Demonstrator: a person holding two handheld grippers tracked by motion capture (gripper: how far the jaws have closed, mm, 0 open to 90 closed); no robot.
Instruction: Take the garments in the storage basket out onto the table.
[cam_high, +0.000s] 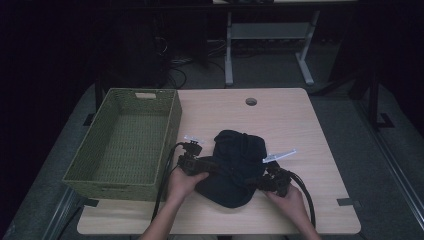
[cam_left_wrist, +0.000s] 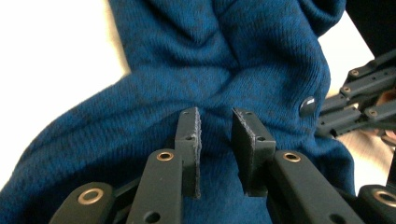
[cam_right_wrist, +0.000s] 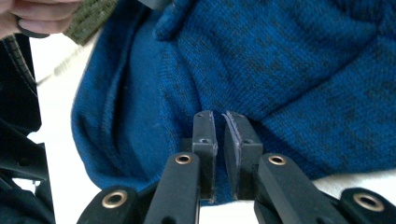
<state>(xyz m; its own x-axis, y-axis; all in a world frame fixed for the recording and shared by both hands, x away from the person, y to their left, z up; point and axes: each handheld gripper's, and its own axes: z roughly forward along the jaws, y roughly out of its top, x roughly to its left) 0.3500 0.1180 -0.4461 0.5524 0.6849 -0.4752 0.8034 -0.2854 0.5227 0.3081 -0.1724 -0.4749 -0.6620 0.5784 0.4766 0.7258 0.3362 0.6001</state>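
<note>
Blue knit sweater (cam_high: 234, 167) lies in a bunched heap on the wood table (cam_high: 300, 125), low-middle of the high view, just right of the green woven basket (cam_high: 127, 145).

Nearest the bottom edge, two hands come in. Left hand (cam_high: 182, 182) holds the left gripper (cam_high: 207, 166) at the sweater's left side. Right hand (cam_high: 289, 197) holds the right gripper (cam_high: 260, 181) at the sweater's lower right side. Black cables trail from both.

In the left gripper view, the left gripper (cam_left_wrist: 215, 135) has its jaws a little apart, w/ a narrow gap, & blue knit fills the space under & btwn them. Can't tell if it really pinches the cloth. A small dark button (cam_left_wrist: 307, 105) sits on the sweater (cam_left_wrist: 224, 56) at mid right, & the other gripper's black arms show at the right edge.

In the right gripper view, the right gripper (cam_right_wrist: 220, 128) has its jaws almost together, w/ a thin fold of the sweater (cam_right_wrist: 289, 60) caught btwn them near its bottom edge. A bit of the green basket (cam_right_wrist: 88, 18) & fingers (cam_right_wrist: 39, 18) show at upper left.

Farther back, the table has a round hole (cam_high: 251, 101) near its top edge. Beyond that, dark floor & white table legs (cam_high: 229, 50).
</note>
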